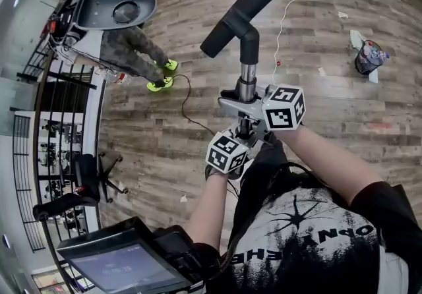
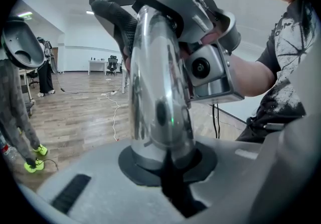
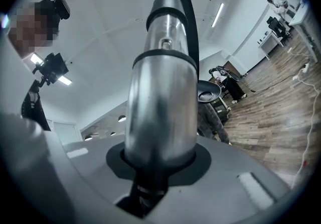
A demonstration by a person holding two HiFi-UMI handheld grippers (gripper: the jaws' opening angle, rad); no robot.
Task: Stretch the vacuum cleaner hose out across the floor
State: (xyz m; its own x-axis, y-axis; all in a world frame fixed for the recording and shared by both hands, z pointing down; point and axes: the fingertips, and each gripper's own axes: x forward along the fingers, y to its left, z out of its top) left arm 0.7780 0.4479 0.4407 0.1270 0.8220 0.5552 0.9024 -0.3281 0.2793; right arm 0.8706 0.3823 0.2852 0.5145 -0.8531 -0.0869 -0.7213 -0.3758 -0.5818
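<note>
I hold the vacuum cleaner's shiny metal tube upright in front of my chest; its black angled handle part points up and away over the wooden floor. My right gripper is shut on the tube, and my left gripper is shut on it just below. In the left gripper view the chrome tube fills the gap between the jaws of the left gripper, with the right gripper clamped above. In the right gripper view the tube rises from the right gripper. No flexible hose shows.
A person in camouflage trousers and neon-yellow shoes stands at the left beside a grey dish-shaped shell. A white cable and a black cable lie on the floor. A bag sits far right. A railing and a monitor stand at the left.
</note>
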